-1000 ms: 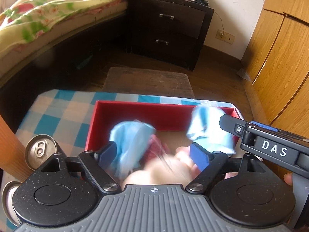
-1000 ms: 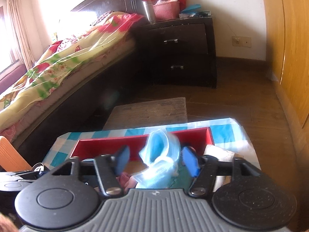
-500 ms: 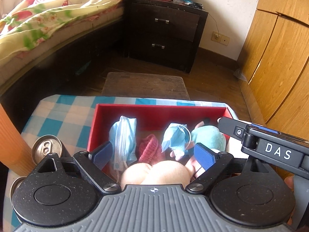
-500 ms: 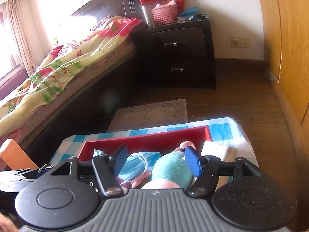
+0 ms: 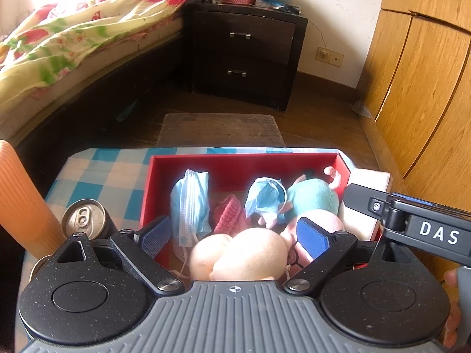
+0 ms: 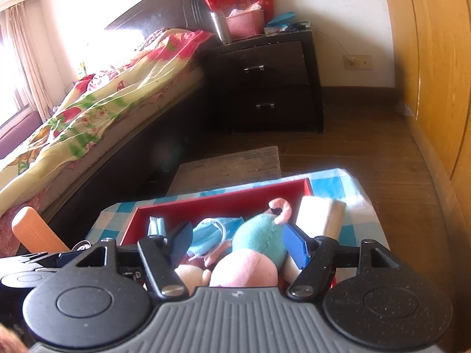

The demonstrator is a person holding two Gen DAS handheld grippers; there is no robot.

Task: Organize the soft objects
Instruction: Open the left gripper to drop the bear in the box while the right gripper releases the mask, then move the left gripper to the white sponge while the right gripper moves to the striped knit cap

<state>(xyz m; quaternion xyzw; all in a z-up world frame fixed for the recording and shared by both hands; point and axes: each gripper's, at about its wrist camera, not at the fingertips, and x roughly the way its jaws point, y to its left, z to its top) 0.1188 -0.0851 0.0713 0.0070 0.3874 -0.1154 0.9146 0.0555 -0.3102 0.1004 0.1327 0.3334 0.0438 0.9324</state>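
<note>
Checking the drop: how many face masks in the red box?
2. One mask lies at the box's left end; the other is crumpled mid-box beside the teal plush. More could hide underneath.

I see a drink can (image 5: 84, 219) at 9 o'clock on the checked counter (image 5: 103, 173), orange roll (image 5: 20, 194) beside it. Dark nightstand (image 5: 244, 56) at 12, bed (image 5: 79, 35) at 10, wooden wardrobe (image 5: 424, 88) at 2.

table: checked cloth (image 5: 97, 176) | on it: red box (image 5: 235, 161), can (image 5: 84, 219)
</note>
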